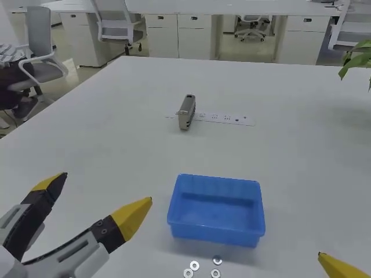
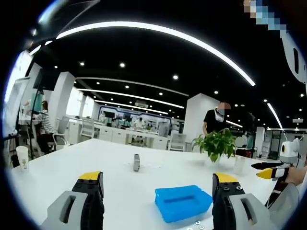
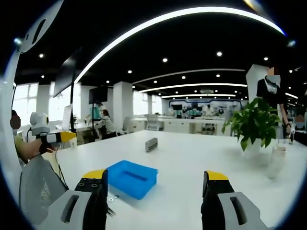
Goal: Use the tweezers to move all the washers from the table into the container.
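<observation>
A blue container (image 1: 215, 208) stands on the white table, near its front edge. Several small metal washers (image 1: 194, 266) lie on the table just in front of it, also seen as washers (image 3: 112, 198) beside the container (image 3: 132, 177). My left gripper (image 1: 93, 198) hovers at the lower left, open, nothing between its yellow-tipped fingers. In its own view the left gripper (image 2: 158, 178) points toward the container (image 2: 183, 202). One yellow tip of my right gripper (image 1: 336, 266) shows at the lower right. The right gripper (image 3: 156, 176) stands open and holds nothing.
A grey metal block (image 1: 186, 112) sits on a white power strip (image 1: 223, 118) at mid-table. A potted plant (image 3: 254, 124) and a clear bottle (image 3: 276, 160) stand to the right. A paper cup (image 2: 21, 157) is at the far left. Office chairs and desks lie beyond.
</observation>
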